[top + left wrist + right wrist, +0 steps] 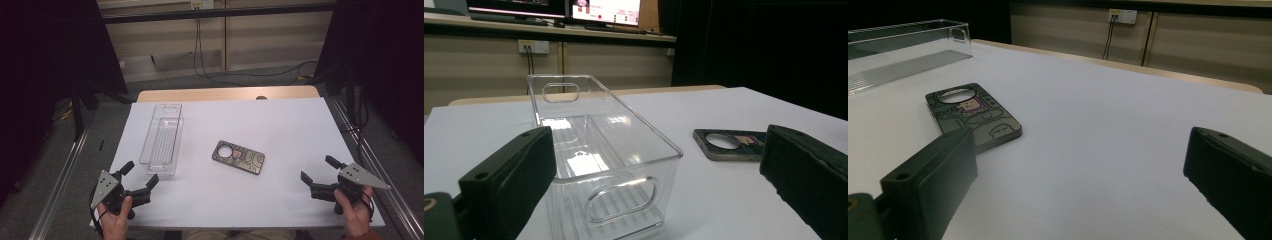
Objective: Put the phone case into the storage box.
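Observation:
A dark phone case (238, 157) with a round camera hole and cartoon print lies flat near the middle of the white table; it appears again as the phone case (730, 144) and the phone case (974, 115). A clear plastic bin (162, 141) with handle cut-outs stands empty left of it, close up as the bin (604, 155). My left gripper (140, 175) rests at the front left, open, just short of the bin's near end. My right gripper (320, 169) is open at the front right, well apart from the case.
The white table cover (280, 125) ends at a wooden edge (225, 93) at the back. Metal rails (367, 155) run along both sides. Cables (210, 70) trail on the floor behind. A wall socket (1122, 16) and monitors (574, 7) sit beyond the table.

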`<state>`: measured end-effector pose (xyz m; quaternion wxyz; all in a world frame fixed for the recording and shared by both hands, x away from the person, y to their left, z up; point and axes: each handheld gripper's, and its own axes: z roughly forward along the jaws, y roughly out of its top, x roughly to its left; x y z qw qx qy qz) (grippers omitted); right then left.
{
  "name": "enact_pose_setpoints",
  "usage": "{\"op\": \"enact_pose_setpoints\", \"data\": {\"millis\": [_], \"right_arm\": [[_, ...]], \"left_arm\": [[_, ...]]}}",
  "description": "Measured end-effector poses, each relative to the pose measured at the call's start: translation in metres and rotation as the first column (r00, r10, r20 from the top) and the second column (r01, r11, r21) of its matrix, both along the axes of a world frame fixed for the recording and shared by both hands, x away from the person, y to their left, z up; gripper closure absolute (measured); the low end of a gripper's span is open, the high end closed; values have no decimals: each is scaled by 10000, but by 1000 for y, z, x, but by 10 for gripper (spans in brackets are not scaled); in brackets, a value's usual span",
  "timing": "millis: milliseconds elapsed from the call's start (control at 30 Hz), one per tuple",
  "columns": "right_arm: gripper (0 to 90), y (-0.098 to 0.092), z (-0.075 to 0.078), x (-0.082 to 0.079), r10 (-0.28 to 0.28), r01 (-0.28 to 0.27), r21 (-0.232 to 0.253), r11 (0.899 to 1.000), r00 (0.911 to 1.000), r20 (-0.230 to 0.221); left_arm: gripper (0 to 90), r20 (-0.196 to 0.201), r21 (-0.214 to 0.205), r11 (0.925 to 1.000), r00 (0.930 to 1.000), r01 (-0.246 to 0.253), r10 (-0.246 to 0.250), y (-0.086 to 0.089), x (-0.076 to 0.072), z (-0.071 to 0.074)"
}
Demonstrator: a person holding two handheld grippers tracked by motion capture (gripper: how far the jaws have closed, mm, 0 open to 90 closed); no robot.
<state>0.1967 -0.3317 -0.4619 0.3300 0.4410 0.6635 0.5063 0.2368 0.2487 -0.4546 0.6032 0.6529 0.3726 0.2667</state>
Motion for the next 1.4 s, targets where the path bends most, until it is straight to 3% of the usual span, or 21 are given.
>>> {"op": "enact_pose_setpoints", "data": {"millis": [233,500,667,900,933,1067,1233,1267,1400], "right_arm": [[5,2,-1,1,212,-213,-37,9998,9996,-181],[5,5,-1,4,549,-558,-71,9984,9941,-931],[4,8,0,6,1150,-1124,265,9933,9837,-1385],[6,13,3,9,1478,-1505,-26,9886,9739,-1722],[8,14,2,12,1537,-1582,-75,9874,9683,-1968],[10,15,1,16,1693,-1736,8,9848,9595,-2252],[10,21,2,17,1990,-2091,-180,9777,9508,-2374],[15,23,3,19,2196,-2332,-271,9721,9440,-2463],[9,25,6,22,2301,-2423,-201,9700,9416,-2458]], "left_arm": [[18,-42,-45,10000,10000,-87,87,0,0,0],[18,-7,-54,9999,9999,-101,101,0,0,2],[18,43,-15,10000,9999,-91,91,1,-2,2],[18,32,-9,10000,10000,-90,90,3,-6,2],[18,34,-73,9999,9999,-113,113,5,-7,2],[18,65,-105,9998,9999,-144,145,4,-7,2],[18,41,-10,10000,10000,-73,73,3,-6,2],[18,32,-29,9999,9999,-132,132,2,-5,2],[18,6,24,10000,10000,-61,61,2,-5,2]]}}
